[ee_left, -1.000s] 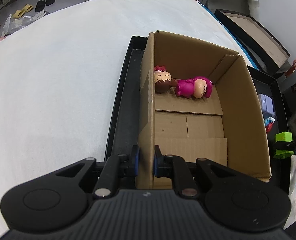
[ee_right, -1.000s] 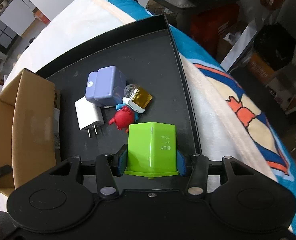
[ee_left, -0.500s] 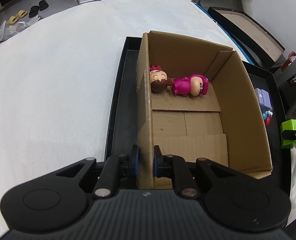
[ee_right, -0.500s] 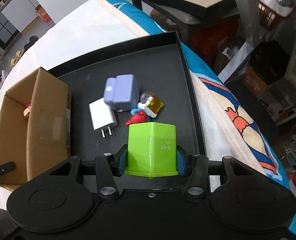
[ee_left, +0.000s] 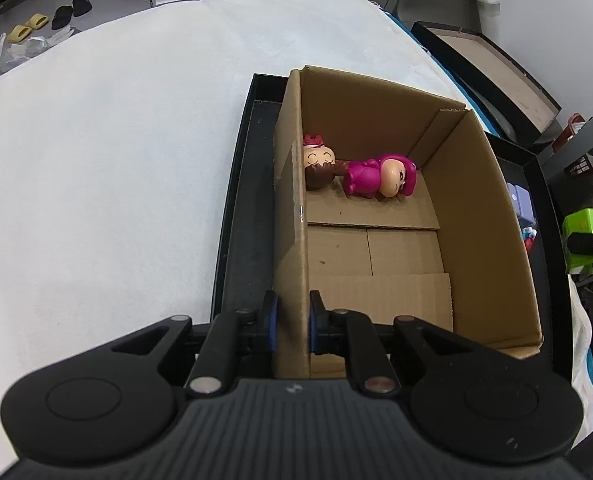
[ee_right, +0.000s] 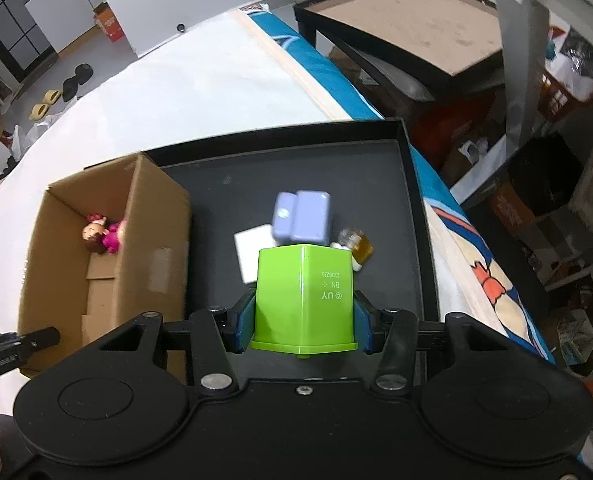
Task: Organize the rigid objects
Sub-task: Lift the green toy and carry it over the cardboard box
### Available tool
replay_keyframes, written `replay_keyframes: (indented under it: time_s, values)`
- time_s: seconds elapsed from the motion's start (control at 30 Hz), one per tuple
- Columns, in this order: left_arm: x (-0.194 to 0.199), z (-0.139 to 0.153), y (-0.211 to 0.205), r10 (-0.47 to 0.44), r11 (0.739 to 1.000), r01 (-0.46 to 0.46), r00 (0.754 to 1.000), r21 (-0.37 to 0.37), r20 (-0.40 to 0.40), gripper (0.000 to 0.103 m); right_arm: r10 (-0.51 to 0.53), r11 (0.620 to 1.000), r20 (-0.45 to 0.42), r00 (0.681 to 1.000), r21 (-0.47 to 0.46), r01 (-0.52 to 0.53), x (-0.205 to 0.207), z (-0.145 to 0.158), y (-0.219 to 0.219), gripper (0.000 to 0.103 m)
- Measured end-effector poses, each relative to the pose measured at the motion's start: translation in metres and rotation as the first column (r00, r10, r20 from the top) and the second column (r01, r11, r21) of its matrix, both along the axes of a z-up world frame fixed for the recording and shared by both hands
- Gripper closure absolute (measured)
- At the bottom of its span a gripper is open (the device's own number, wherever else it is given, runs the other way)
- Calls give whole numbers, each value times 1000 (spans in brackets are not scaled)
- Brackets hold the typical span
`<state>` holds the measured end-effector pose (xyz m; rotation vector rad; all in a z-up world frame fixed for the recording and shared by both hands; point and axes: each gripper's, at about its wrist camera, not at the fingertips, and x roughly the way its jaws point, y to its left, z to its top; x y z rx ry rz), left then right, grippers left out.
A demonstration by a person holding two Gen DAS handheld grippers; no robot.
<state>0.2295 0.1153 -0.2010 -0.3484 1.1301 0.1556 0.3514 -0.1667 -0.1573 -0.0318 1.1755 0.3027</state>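
Two dolls lie in the far end of the cardboard box (ee_left: 380, 240) as we look down from the left wrist: a brown-haired doll (ee_left: 319, 163) against the box's left wall and a pink doll (ee_left: 380, 176) touching it, stretched across the box floor. The rest of the box floor is bare cardboard. Our left gripper (ee_left: 290, 322) has its jaws nearly closed, pinching the near end of the box's left wall, one pad on each face. Off beyond the box's right wall we catch the green cup (ee_left: 584, 236) in the other gripper, held above the black tray (ee_left: 240, 216) on which the box stands.

Over to the right wrist. Our right gripper (ee_right: 303, 317) grips the green cup (ee_right: 305, 300) by two opposite sides, jaws part open around it, cup upside down with its base towards the camera. The box (ee_right: 152, 248) lies to the left of the cup, its long axis running away from us, open top up. So we judge the coming move goes leftwards over the box's right wall, and the right hand is the one carrying it. On the tray (ee_right: 408, 208) beyond the cup and right of the box, we see a lilac block (ee_right: 302, 220), a white charger (ee_right: 250, 248) and a small amber bottle (ee_right: 356, 246), bunched together, not yet boxed.
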Motion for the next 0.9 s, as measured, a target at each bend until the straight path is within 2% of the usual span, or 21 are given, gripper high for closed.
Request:
replay_keyframes:
  time_s: [0.6,0.9]
  values:
    - [-3,-1,10,4,999,-2,999,-42,32,88,101,995,78,992,-16,-100,-9,42,79,56]
    - [-8,-2,15,19,998,-16,999,-63,42,87,175,984,88,981,-30,-173,-13,51,120,56]
